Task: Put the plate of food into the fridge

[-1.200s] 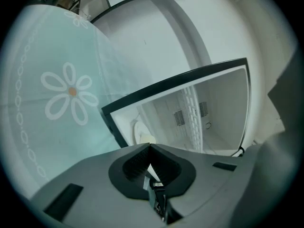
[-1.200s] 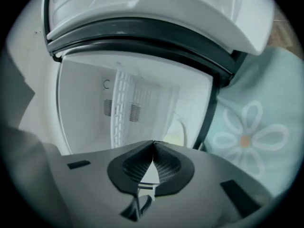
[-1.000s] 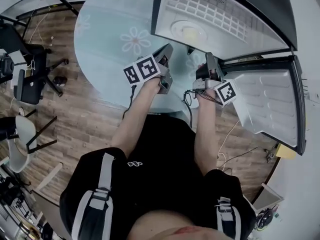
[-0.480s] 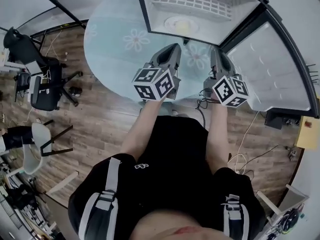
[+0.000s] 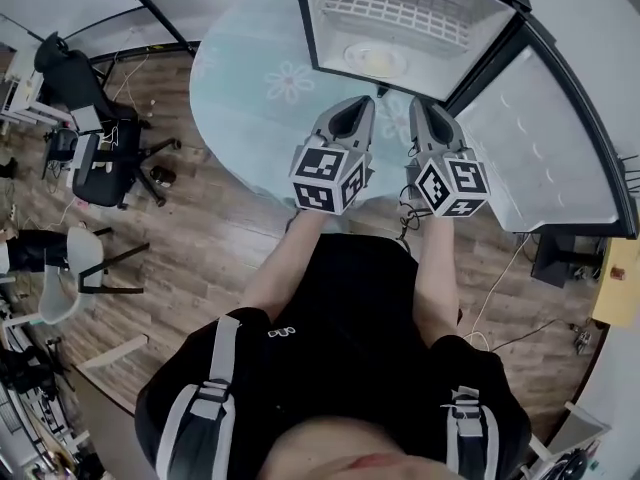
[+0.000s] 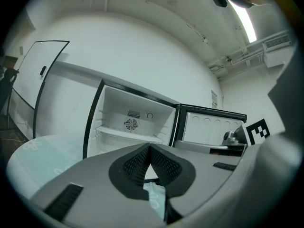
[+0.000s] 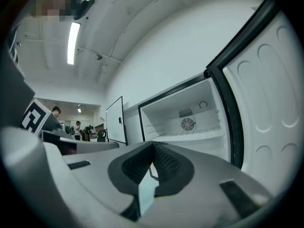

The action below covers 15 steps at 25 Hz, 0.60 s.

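1. we see the left gripper (image 5: 352, 118) clenched tight, its jaws meeting at the tips with nothing between them.
2. the right gripper (image 5: 428, 116) is clenched the same way and also empty.
3. both grippers hover side by side, near each other but not touching, over the pale round table (image 5: 240, 78) with its flower prints, and both point toward the open fridge (image 5: 330, 28).
4. the plate of food (image 5: 375, 60) lies inside the fridge on a white surface, in front of the wire rack (image 5: 385, 6) as we look down.
5. the fridge door (image 5: 545, 138) stands swung wide to our right, its white lining facing up at us.
6. in the gripper views we make out a round fan grille (image 6: 131, 124) on the fridge's back wall. the plate does not show there.
7. an office chair (image 5: 100, 158) stands on the wood floor (image 5: 200, 248) to our left, well apart from the table.
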{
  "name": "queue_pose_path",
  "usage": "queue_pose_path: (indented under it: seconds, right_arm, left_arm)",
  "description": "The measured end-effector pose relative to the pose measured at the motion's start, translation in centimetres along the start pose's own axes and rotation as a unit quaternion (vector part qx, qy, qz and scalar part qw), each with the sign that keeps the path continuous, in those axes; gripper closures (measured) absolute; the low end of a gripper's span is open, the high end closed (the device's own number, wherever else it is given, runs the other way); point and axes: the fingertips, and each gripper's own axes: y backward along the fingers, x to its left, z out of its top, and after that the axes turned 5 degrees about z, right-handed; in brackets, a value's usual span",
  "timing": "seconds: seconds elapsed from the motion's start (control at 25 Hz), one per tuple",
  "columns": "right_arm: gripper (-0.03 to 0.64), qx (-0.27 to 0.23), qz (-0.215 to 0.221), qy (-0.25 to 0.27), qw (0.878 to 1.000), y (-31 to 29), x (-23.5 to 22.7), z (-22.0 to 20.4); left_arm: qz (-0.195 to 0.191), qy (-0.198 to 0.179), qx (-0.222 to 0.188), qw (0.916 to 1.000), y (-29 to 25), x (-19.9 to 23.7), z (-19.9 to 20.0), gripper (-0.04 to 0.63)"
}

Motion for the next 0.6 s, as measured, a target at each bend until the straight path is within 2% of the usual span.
queue_pose_path:
  seconds: [0.2,0.44,0.6]
  right_arm:
    - [0.618,0.003,0.022,-0.011,1.0,-0.4,1.0,-0.5]
    - [0.618,0.007,0.027,-0.002,1.0,0.3,1.2,-0.4]
    - [0.618,0.006,0.027,0.008,1.0,1.1,1.1,0.2]
  left_arm:
    - [0.013,0.033,-0.002,0.9994,0.5,1.0,0.2,0.6]
    - [0.008,0.029,0.003,0.9995,0.4,0.1,0.0,0.6]
    - [0.006,0.039,0.01,0.9992,0.2,-0.6,-0.5,0.6]
